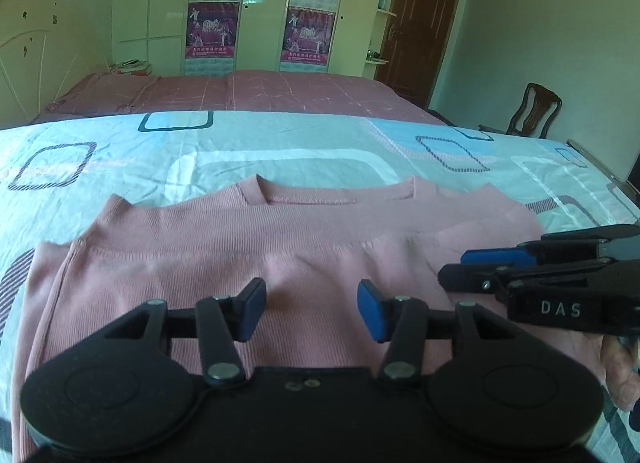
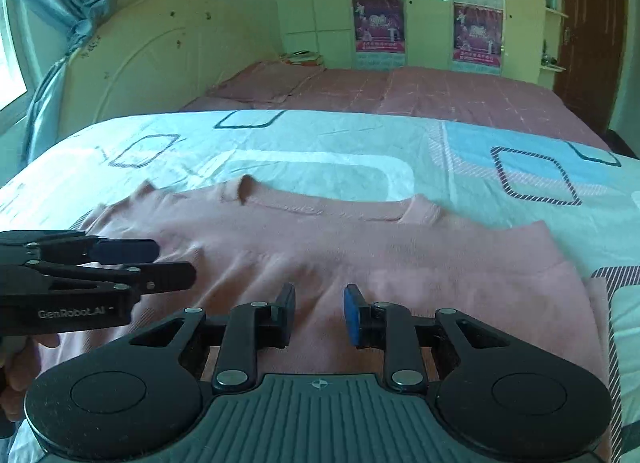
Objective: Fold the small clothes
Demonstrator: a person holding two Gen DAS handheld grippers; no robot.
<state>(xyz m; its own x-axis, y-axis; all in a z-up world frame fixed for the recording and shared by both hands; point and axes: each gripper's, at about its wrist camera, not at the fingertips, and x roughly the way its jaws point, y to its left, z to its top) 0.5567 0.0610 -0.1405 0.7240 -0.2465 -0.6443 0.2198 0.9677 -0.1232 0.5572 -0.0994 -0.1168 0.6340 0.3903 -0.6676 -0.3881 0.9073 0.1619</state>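
Observation:
A pink knit top point(image 1: 256, 255) lies flat on the patterned sheet, its neckline toward the far side and its lower part folded up over the chest. My left gripper point(image 1: 311, 309) hovers above the near fold, open, with only cloth showing below the gap. My right gripper point(image 2: 319, 313) hangs over the same garment point(image 2: 360, 263) a little to the right, jaws narrowly apart and nothing pinched between them. Each gripper shows in the other's view: the right gripper point(image 1: 464, 267) at the right edge, the left gripper point(image 2: 160, 263) at the left edge, side by side.
The light blue sheet point(image 1: 280, 143) with square motifs covers the near bed. A pink bedspread point(image 1: 256, 93) lies beyond it, then wardrobe doors with posters point(image 1: 308, 35). A wooden chair point(image 1: 534, 109) and a brown door point(image 1: 424, 23) stand at right. A hand point(image 2: 24, 367) holds the left gripper.

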